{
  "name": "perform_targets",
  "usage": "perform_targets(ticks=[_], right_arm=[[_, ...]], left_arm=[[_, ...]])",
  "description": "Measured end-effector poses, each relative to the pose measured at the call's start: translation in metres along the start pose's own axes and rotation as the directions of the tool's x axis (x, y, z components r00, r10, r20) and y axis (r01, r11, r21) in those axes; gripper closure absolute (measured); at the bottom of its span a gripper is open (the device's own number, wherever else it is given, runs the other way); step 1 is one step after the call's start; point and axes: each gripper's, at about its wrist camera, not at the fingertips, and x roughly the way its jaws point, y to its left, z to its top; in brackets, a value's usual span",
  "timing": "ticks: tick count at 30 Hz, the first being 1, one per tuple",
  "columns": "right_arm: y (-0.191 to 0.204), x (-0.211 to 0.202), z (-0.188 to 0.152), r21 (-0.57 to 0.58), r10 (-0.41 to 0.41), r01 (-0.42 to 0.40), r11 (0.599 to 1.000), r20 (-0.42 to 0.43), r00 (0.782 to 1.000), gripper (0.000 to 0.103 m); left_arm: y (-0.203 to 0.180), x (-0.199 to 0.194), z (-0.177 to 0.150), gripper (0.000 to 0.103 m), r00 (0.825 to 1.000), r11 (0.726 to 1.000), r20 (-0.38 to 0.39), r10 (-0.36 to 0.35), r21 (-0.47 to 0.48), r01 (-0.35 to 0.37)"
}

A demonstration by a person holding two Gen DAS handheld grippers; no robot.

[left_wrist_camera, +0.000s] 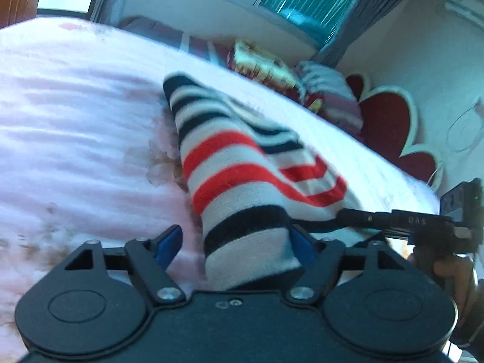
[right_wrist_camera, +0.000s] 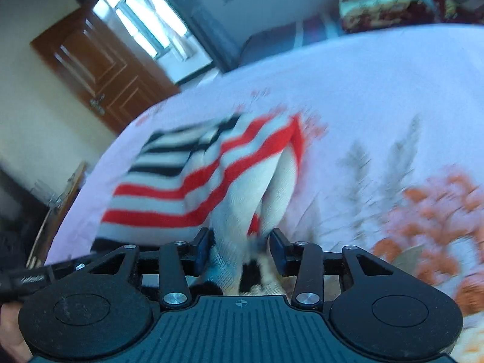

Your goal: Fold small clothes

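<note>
Striped knit garment (left_wrist_camera: 242, 175), white with red and navy bands, lies bunched on the pink floral bedsheet (left_wrist_camera: 75, 121), its near end between both tools. Left gripper (left_wrist_camera: 234, 239): blue pads spread wide, cloth between them, left pad clear of it, right pad at its edge. Right gripper (right_wrist_camera: 239, 249): narrower gap, a fold of cloth in it, contact blurred, can't tell if pinched. Beyond: red heart-shaped headboard (left_wrist_camera: 390, 121), brown wooden door (right_wrist_camera: 99, 69), folded blankets (left_wrist_camera: 266, 66) at the bed's far edge.
</note>
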Motion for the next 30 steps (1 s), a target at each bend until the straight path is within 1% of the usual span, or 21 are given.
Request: perform_targets(ticks=[1,2,3,4,5,6,8,10,11,12,13,15,16,18,19,21,23,25,27,29,30], right_arm=[[0.000,-0.010,0.004,-0.007,-0.010,0.010,1.000,0.045,0.999,0.061],[0.001,-0.014,0.010,-0.011,-0.009,0.010,1.000,0.074,0.997,0.061],[0.000,-0.015,0.017,-0.011,0.000,0.001,1.000,0.087,0.996,0.061],[-0.002,-0.010,0.025,0.002,-0.004,0.004,1.000,0.085,0.996,0.061],[-0.003,-0.002,0.032,0.026,-0.009,0.007,1.000,0.076,0.997,0.061],[-0.006,0.005,0.039,0.049,0.001,-0.004,0.999,0.068,0.998,0.061],[-0.009,0.022,0.050,0.079,0.001,-0.005,0.997,0.045,0.999,0.062],[-0.015,0.033,0.056,0.088,0.005,-0.005,0.996,0.002,1.000,0.062],[-0.014,0.039,0.058,0.076,0.008,-0.008,0.997,0.001,1.000,0.072],[-0.012,0.039,0.059,0.042,0.002,-0.003,0.999,0.016,1.000,0.089],[-0.010,0.034,0.059,-0.022,-0.019,0.020,1.000,0.047,0.999,0.096],[0.001,0.033,0.056,-0.145,-0.032,0.048,0.988,0.109,0.994,0.096],[0.006,0.033,0.050,-0.207,-0.044,0.071,0.976,0.134,0.990,0.096],[0.013,0.045,0.039,-0.308,-0.112,0.152,0.939,0.143,0.983,0.096],[0.015,0.054,0.030,-0.328,-0.138,0.174,0.928,0.129,0.982,0.096],[0.012,0.065,0.019,-0.341,-0.172,0.201,0.918,0.114,0.978,0.096],[0.010,0.067,0.017,-0.320,-0.186,0.214,0.923,0.117,0.976,0.096],[0.012,0.064,0.020,-0.303,-0.200,0.222,0.927,0.103,0.974,0.096],[0.020,0.049,0.023,-0.309,-0.202,0.234,0.922,0.133,0.970,0.095],[0.032,0.018,0.020,-0.322,-0.168,0.209,0.923,0.151,0.974,0.095],[0.039,0.007,0.015,-0.349,-0.149,0.193,0.917,0.149,0.978,0.095]], left_arm=[[0.003,-0.008,-0.001,0.040,1.000,1.000,0.021,-0.009,0.001,0.009],[0.004,-0.014,0.003,0.048,0.999,1.000,0.045,-0.014,0.007,0.013],[0.003,-0.016,0.007,0.049,0.998,1.000,0.058,-0.015,0.016,0.014],[-0.001,-0.014,0.014,0.049,0.998,1.000,0.058,-0.012,0.025,0.010],[-0.003,-0.008,0.021,0.055,0.999,0.999,0.052,-0.008,0.034,0.007],[-0.006,-0.001,0.027,0.057,0.999,0.999,0.042,0.003,0.047,-0.005],[-0.004,0.010,0.033,0.056,1.000,0.998,0.012,0.027,0.062,-0.028],[-0.004,0.022,0.037,0.057,0.999,0.999,-0.015,0.030,0.043,-0.030],[-0.006,0.023,0.036,0.057,0.999,0.998,-0.016,0.039,0.052,-0.039],[-0.008,0.024,0.033,0.057,0.999,0.997,-0.020,0.049,0.063,-0.048],[-0.009,0.024,0.033,0.058,0.998,0.996,-0.025,0.056,0.072,-0.054],[-0.010,0.024,0.034,0.059,0.998,0.995,-0.028,0.062,0.081,-0.060],[-0.011,0.024,0.033,0.059,0.997,0.994,-0.030,0.065,0.087,-0.062],[-0.012,0.028,0.031,0.059,0.995,0.990,-0.042,0.089,0.109,-0.085],[-0.014,0.028,0.028,0.059,0.994,0.989,-0.045,0.098,0.115,-0.092],[-0.018,0.032,0.027,0.057,0.992,0.984,-0.048,0.115,0.143,-0.107],[-0.020,0.033,0.026,0.056,0.990,0.981,-0.049,0.131,0.150,-0.123],[-0.020,0.032,0.026,0.056,0.991,0.980,-0.047,0.129,0.157,-0.121],[-0.017,0.024,0.028,0.056,0.993,0.984,-0.039,0.112,0.143,-0.105],[-0.020,0.005,0.026,0.058,0.994,0.982,0.011,0.110,0.151,-0.110],[-0.023,-0.006,0.023,0.058,0.993,0.979,0.038,0.114,0.168,-0.119]])
